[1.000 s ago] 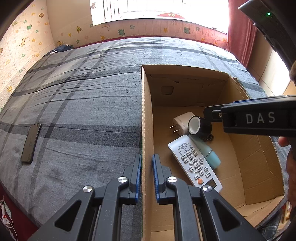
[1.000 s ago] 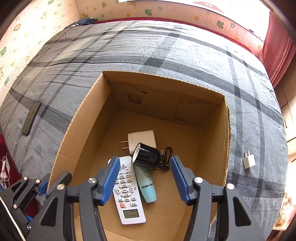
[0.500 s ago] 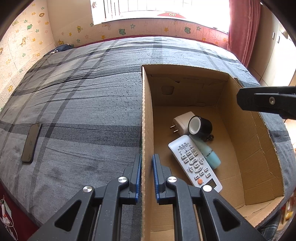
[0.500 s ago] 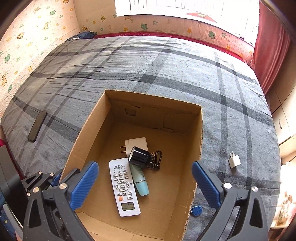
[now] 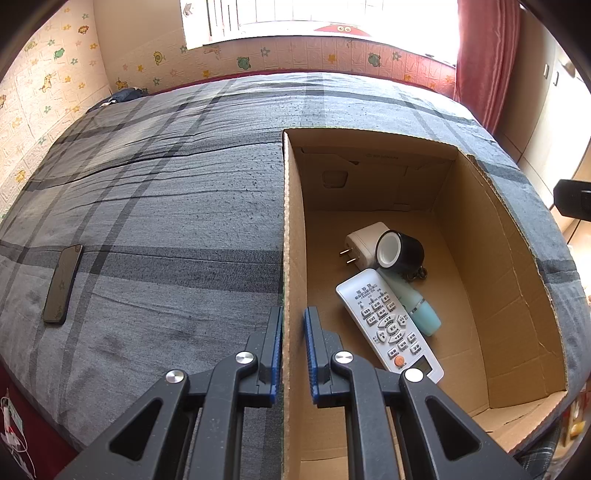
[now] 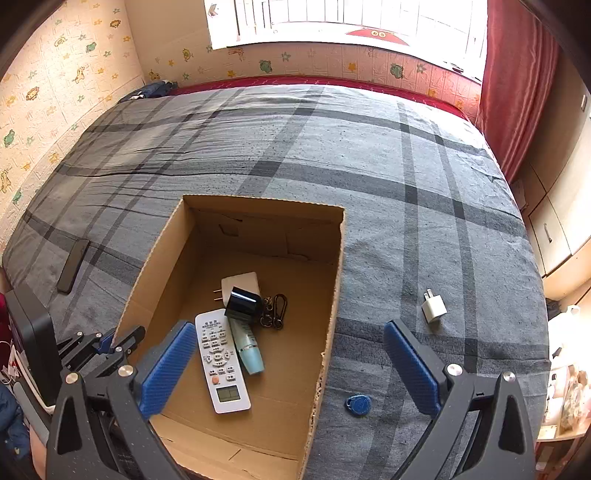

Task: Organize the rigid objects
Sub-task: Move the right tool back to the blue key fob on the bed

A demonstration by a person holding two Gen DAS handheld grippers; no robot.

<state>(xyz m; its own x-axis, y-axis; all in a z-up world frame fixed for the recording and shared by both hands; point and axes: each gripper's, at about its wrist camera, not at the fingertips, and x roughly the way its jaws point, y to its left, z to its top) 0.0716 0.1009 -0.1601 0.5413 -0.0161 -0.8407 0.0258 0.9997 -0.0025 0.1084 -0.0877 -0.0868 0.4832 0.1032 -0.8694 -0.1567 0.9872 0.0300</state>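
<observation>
An open cardboard box [image 6: 336, 295] stands on the plaid bed. In it lie a white remote [image 6: 221, 360], a pale blue tube [image 6: 248, 349], a black jar [image 6: 242, 305], a white plug adapter [image 6: 240, 282] and a key clip [image 6: 276, 312]. My left gripper [image 5: 293, 354] is shut on the box's left wall [image 5: 293, 258]. My right gripper [image 6: 290, 363] is open and empty, high above the box's right wall. A small white charger [image 6: 433, 306] and a blue key fob [image 6: 358, 404] lie on the bed right of the box. A black phone [image 5: 62, 283] lies far left.
The grey plaid bedspread [image 6: 332, 147] covers the bed. A wall with cartoon stickers [image 5: 37, 85] runs along the left, a window [image 6: 347, 18] at the back, a red curtain [image 6: 517, 92] and cabinets at the right.
My right gripper has risen up and back from just over the black jar inside the box and has opened wider. The left gripper keeps its hold on the box wall.
</observation>
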